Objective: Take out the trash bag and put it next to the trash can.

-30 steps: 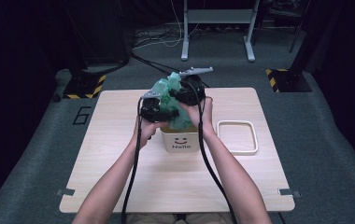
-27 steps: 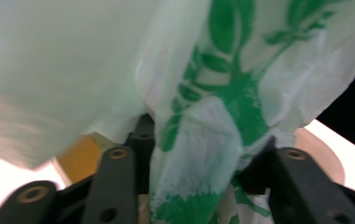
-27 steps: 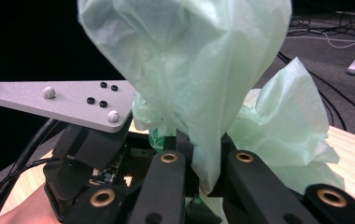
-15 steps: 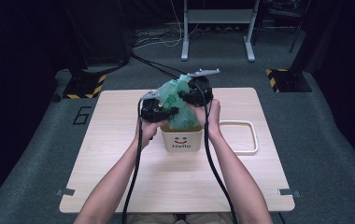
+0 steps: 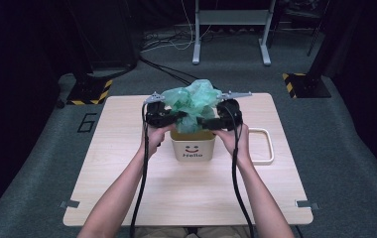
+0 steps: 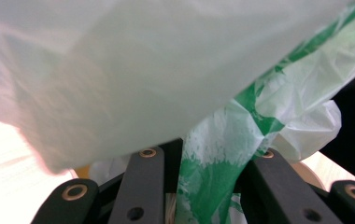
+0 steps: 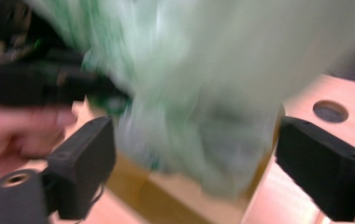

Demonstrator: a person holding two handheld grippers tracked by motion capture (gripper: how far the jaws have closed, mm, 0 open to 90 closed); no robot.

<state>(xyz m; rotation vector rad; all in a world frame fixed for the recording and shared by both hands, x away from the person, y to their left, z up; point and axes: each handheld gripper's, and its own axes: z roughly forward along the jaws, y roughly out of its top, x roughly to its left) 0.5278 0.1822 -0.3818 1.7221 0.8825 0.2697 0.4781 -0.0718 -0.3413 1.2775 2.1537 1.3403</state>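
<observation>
A small cream bin [image 5: 192,148] printed with a smile and the word "Hello" stands near the middle of the wooden bench [image 5: 127,183]. A crumpled green-and-white plastic bag [image 5: 192,101] sits in its mouth and billows well above the rim; most of the bag is outside the bin, with its lower part dropping into the opening.

The left gripper [image 5: 169,118] is at the bin's left side, and its fingers [image 6: 143,186] are clamped on a twisted green fold of the bag [image 6: 213,186], which runs up between them in the left gripper view.

The right gripper [image 5: 211,124] is at the bin's right side. Its fingers [image 7: 84,158] stand wide apart, having just been opening; the bag [image 7: 189,116] and the bin's rim [image 7: 185,198] lie between them, blurred, and the pads do not press on either.

A flat cream rectangular frame [image 5: 262,146] lies on the bench just right of the bin, beside the person's right hand [image 5: 236,141].
</observation>
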